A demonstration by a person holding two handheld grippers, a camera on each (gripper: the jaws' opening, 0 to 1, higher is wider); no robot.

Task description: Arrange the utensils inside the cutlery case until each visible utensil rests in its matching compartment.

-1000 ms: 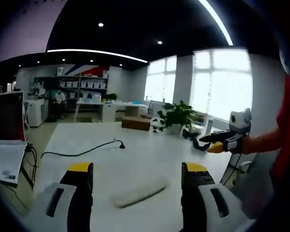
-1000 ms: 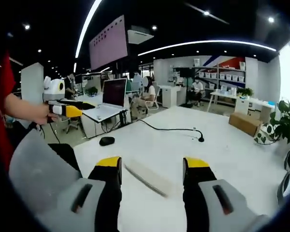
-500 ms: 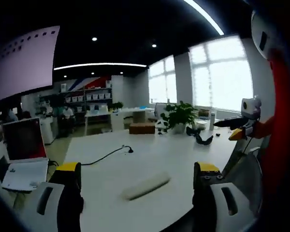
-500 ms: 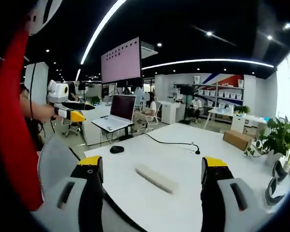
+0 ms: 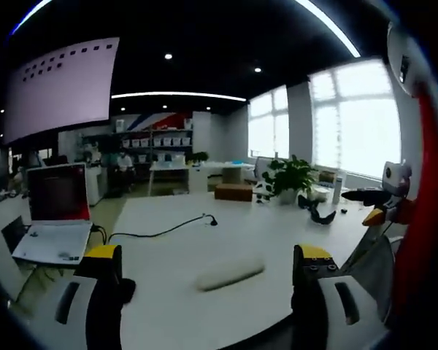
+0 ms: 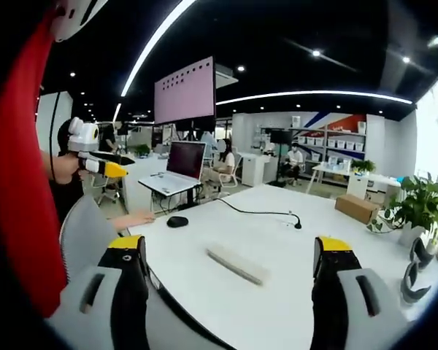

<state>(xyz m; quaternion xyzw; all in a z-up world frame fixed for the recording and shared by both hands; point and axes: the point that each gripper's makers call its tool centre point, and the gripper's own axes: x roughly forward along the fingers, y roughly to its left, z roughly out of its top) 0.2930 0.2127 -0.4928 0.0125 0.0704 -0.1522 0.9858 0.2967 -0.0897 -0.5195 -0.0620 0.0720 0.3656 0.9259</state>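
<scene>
A long pale closed case [image 5: 230, 273] lies flat on the white table [image 5: 175, 251], a little beyond my left gripper [image 5: 204, 255], whose yellow-tipped jaws stand wide apart with nothing between them. The same case [image 6: 238, 263] shows ahead of my right gripper [image 6: 230, 246], also open and empty. No utensils can be made out. The right gripper [image 5: 376, 205] comes into the left gripper view at the right, held in a hand; the left gripper [image 6: 95, 162] appears at the left of the right gripper view.
A laptop [image 5: 55, 219] and a black mouse [image 6: 177, 222] sit at one table end. A black cable with a small microphone [image 6: 266, 213] runs across the far side. A potted plant [image 5: 288, 179], a cardboard box [image 6: 358, 208] and a grey chair back [image 6: 84, 233] are nearby.
Both views have pulled back and risen, so the table and case sit farther off and the laptop has come into the left gripper view. Both pairs of jaws stand wider apart than a second ago.
</scene>
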